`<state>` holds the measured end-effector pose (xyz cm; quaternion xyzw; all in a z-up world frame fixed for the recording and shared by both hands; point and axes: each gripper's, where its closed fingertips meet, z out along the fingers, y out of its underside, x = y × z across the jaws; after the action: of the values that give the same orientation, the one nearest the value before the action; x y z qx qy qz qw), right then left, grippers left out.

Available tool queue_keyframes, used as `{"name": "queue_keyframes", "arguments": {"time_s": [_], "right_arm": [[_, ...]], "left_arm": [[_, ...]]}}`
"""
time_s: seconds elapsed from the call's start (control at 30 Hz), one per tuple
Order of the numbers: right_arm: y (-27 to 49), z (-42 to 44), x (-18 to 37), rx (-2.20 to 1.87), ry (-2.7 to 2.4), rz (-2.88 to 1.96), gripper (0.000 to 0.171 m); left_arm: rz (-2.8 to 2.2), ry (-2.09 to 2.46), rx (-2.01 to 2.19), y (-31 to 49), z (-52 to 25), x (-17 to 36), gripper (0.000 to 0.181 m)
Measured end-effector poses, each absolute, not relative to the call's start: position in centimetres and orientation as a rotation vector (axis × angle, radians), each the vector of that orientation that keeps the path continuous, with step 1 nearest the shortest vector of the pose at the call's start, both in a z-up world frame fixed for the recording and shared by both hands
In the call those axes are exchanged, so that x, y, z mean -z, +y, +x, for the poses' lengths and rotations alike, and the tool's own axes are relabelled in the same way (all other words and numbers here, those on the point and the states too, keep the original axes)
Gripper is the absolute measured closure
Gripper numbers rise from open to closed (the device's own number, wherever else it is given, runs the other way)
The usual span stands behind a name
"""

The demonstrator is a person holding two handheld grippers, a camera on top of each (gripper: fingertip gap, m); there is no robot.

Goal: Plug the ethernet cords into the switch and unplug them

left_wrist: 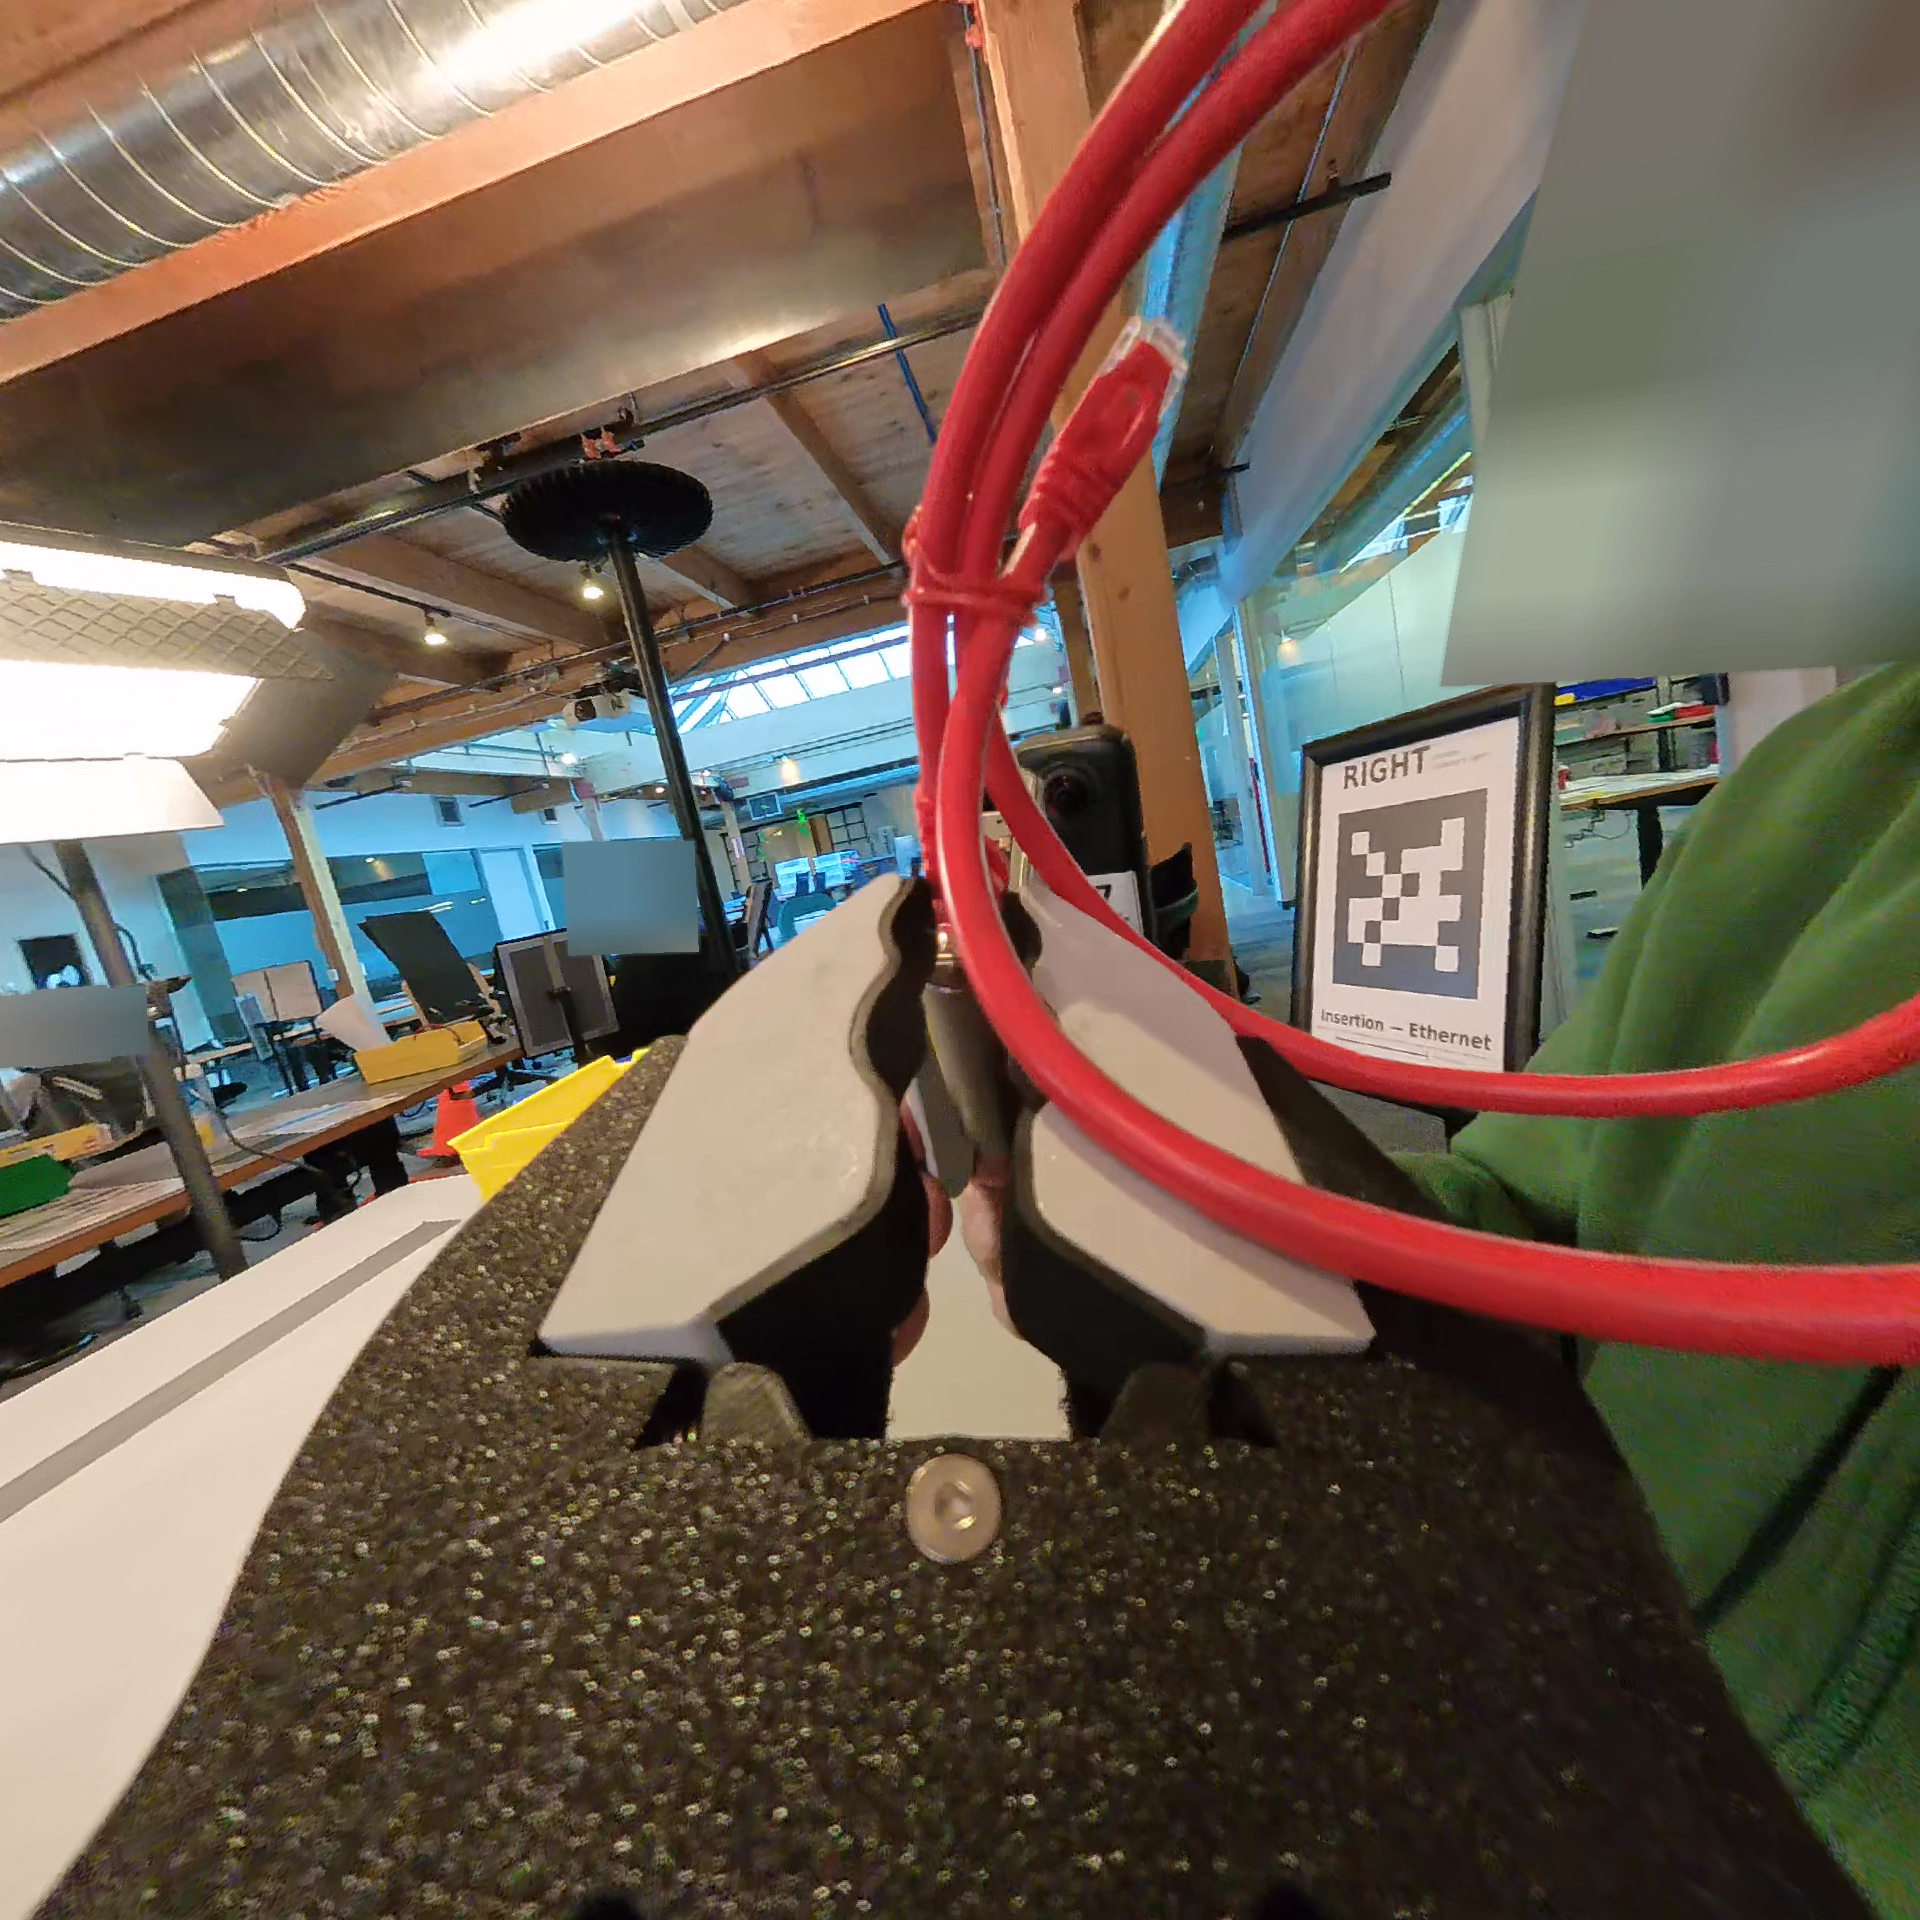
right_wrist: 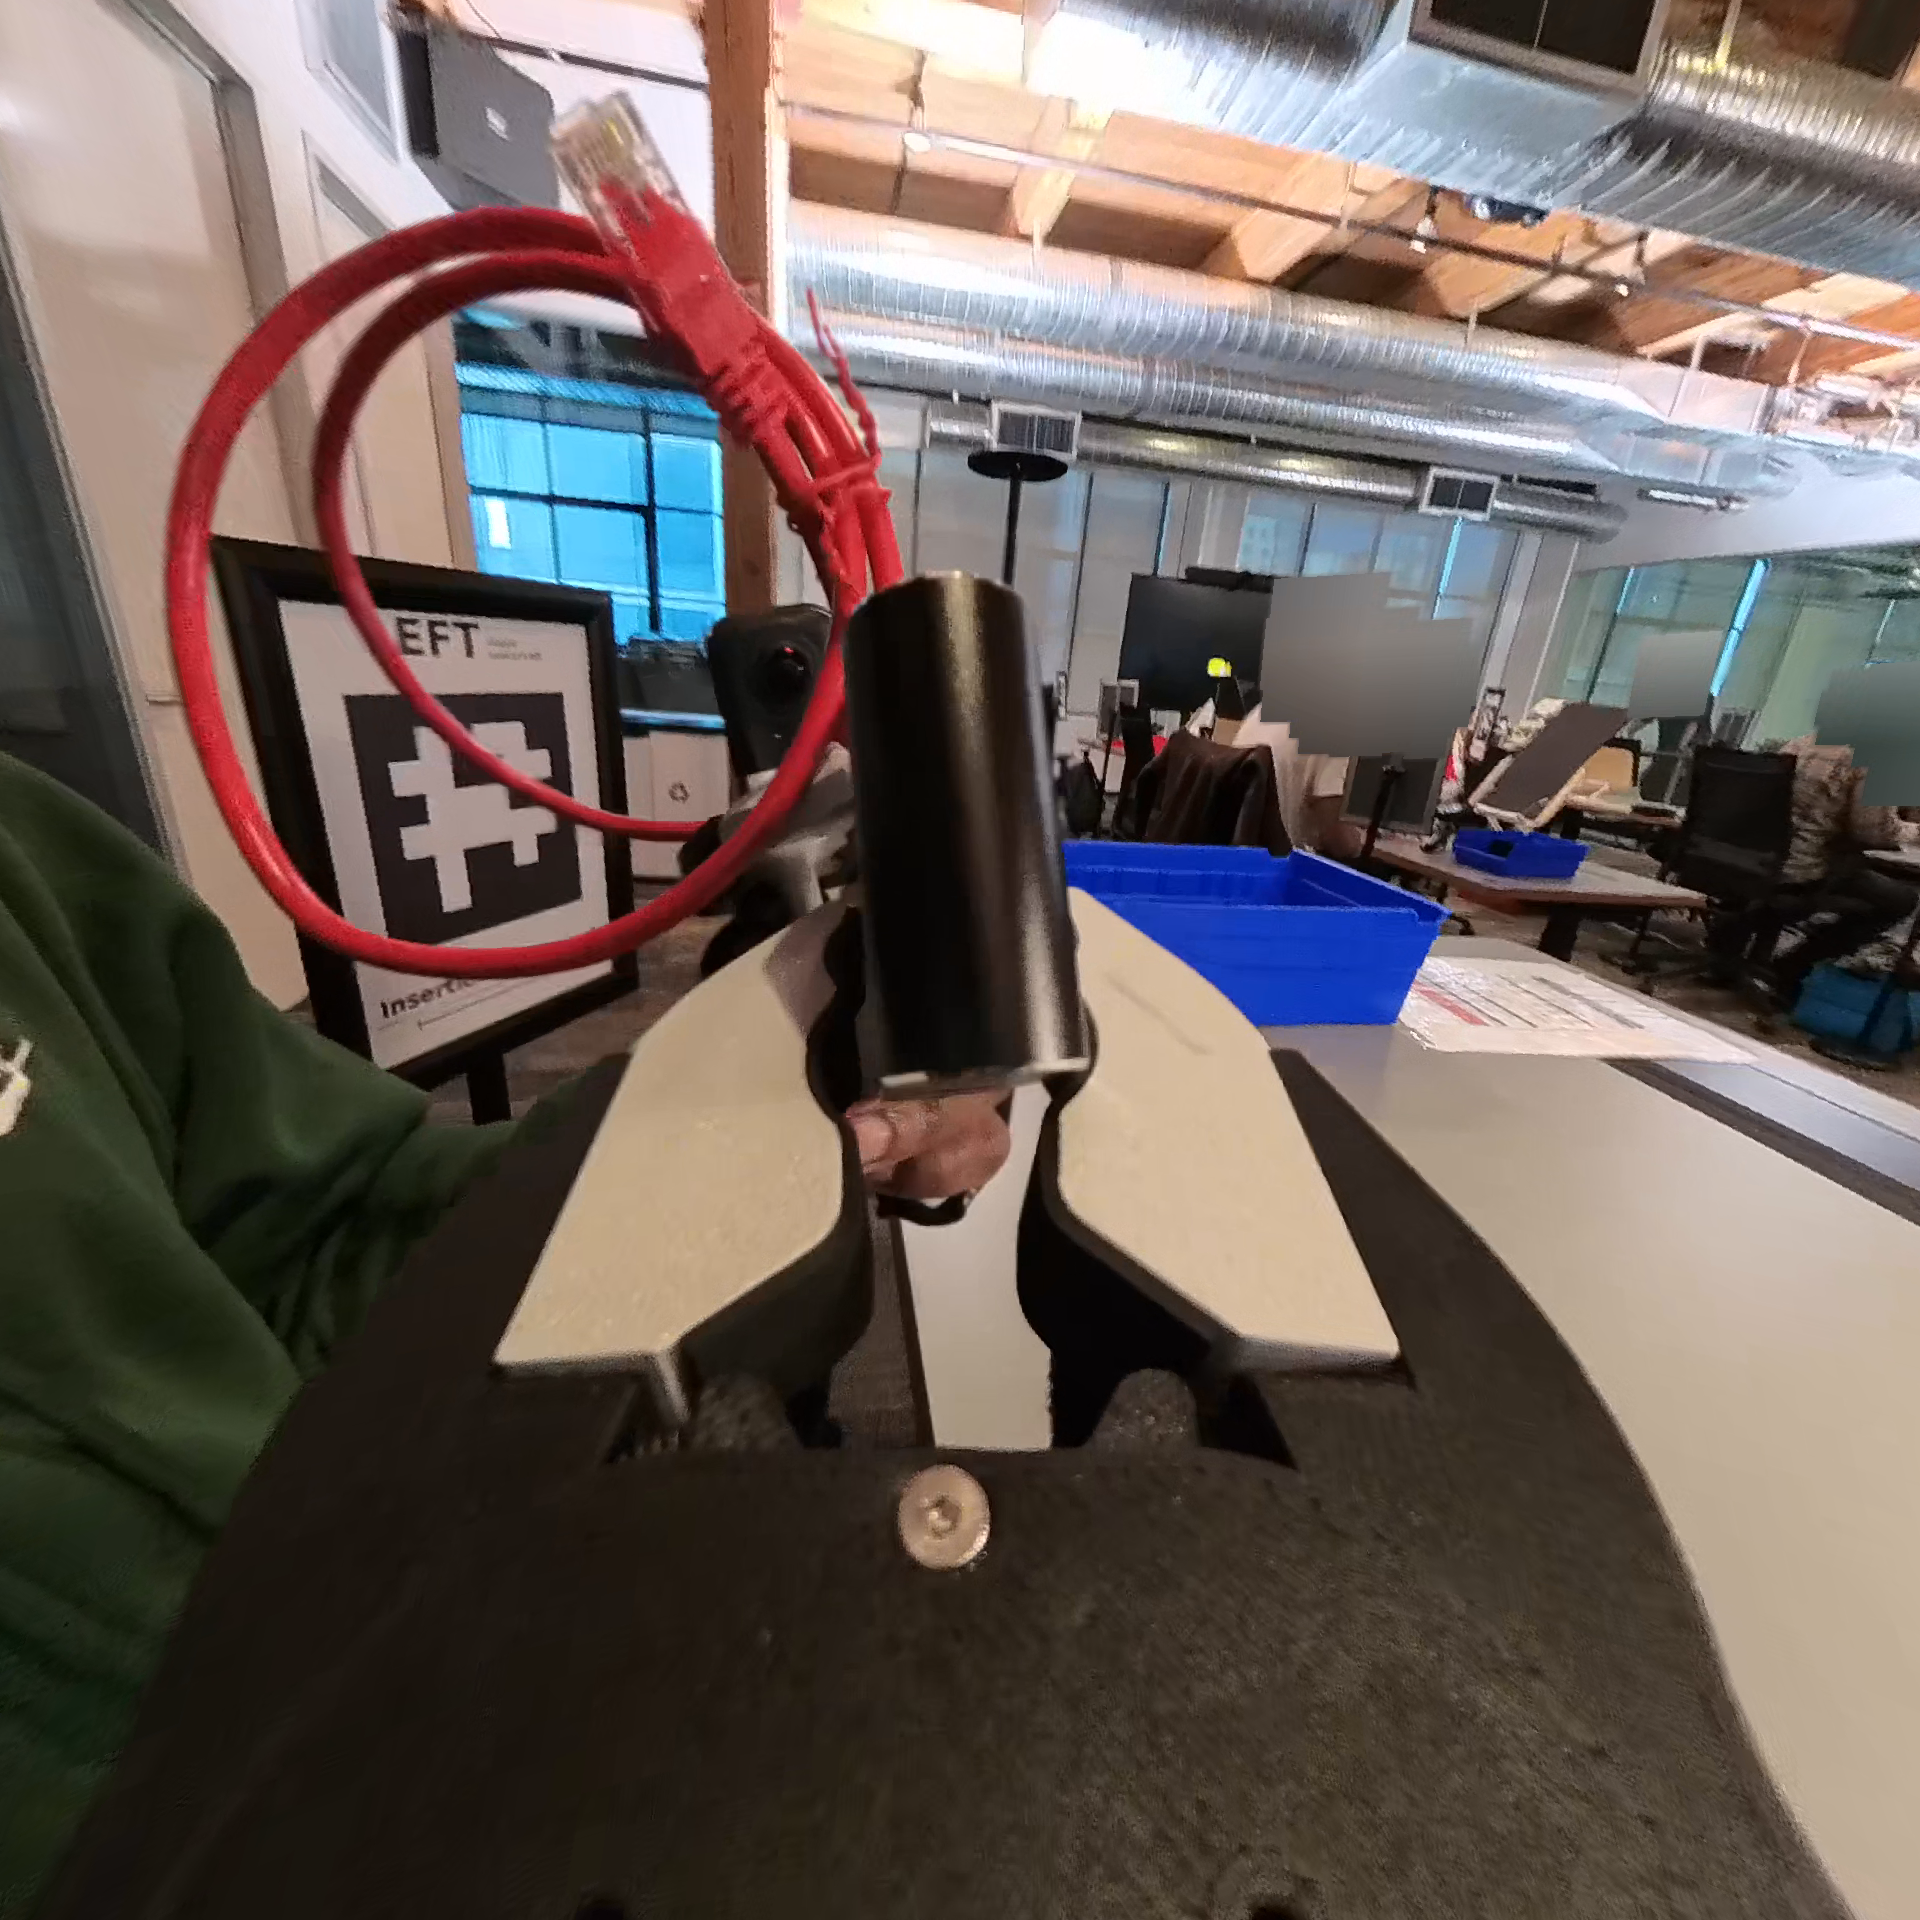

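Left gripper (left_wrist: 966,935) has its fingers nearly closed on a thin dark piece between the tips, with a coiled red cord (left_wrist: 1039,1122) draped over the right finger; whether the tips clamp the cord itself cannot be told. Right gripper (right_wrist: 951,935) is closed on an upright black cylinder (right_wrist: 956,831), a fingertip (right_wrist: 925,1138) showing just below it. Containers: a blue bin (right_wrist: 1247,925) sits on the grey table (right_wrist: 1558,1247) near the right gripper, contents not visible; a yellow bin (left_wrist: 530,1132) lies past the left gripper, contents likewise hidden. The cord is red, wound in loops bound with a red tie, its clear-tipped plug (left_wrist: 1117,416) free in the air and pointing upward. No switch is visible in either view. A green sleeve (left_wrist: 1714,1143) sits beside the cord. Only the left view shows the framed sign (left_wrist: 1418,883) with a dark checked marker; only the right view shows the cylinder, a different framed sign (right_wrist: 457,810) and seated people far behind.
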<state>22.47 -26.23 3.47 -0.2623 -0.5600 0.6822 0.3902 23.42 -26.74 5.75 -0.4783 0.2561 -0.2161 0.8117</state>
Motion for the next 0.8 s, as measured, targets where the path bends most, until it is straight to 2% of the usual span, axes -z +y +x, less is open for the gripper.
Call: {"name": "queue_keyframes", "arguments": {"time_s": [0.33,0.57,0.8], "right_arm": [[-27.1,23.0,-2.5,-1.672,-1.604,-0.658,0.143],[-26.7,23.2,-2.1,-1.675,-1.654,-0.666,0.142],[-25.3,22.8,-2.0,-1.512,-1.645,-0.696,0.143]], "left_arm": [[-1.068,0.635,0.419,-27.4,23.9,-5.3,0.168],[-1.055,0.591,0.588,-27.0,24.1,-5.2,0.168],[-1.098,0.586,0.37,-26.1,23.5,-4.9,0.168]]}}
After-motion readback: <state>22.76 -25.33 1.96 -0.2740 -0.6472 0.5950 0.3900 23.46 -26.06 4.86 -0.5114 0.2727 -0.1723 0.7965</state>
